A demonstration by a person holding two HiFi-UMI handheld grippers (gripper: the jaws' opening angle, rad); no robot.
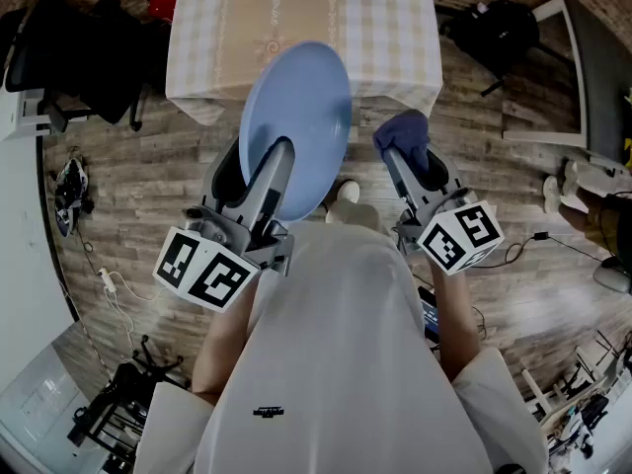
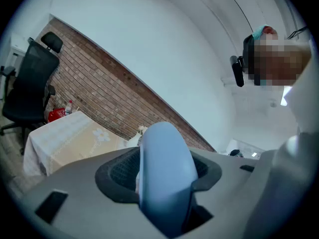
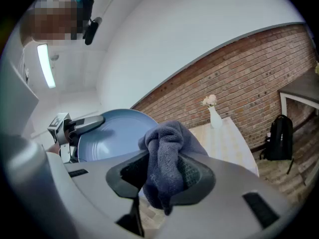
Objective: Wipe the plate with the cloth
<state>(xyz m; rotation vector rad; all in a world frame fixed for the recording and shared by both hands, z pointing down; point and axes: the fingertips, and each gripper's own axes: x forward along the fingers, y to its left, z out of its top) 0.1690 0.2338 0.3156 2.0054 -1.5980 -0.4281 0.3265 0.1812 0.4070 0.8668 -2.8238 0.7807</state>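
Now, left gripper (image 2: 164, 193): jaws clamped on the lower rim of the plate, holding it up on edge in front of the person.
Plate (image 1: 296, 117): pale blue and round, tilted, raised above the floor (image 1: 148, 166); its upper part overlaps the table in the head view.
Right gripper (image 3: 164, 180): jaws pinched on the cloth, just to the right of the plate.
Cloth (image 1: 405, 131): dark blue and bunched, poking out past the jaw tips, close beside the plate's rim; whether they touch is unclear.
Table (image 1: 395, 18): checked covering, ahead of the person, with a white vase (image 3: 213, 116) on it.
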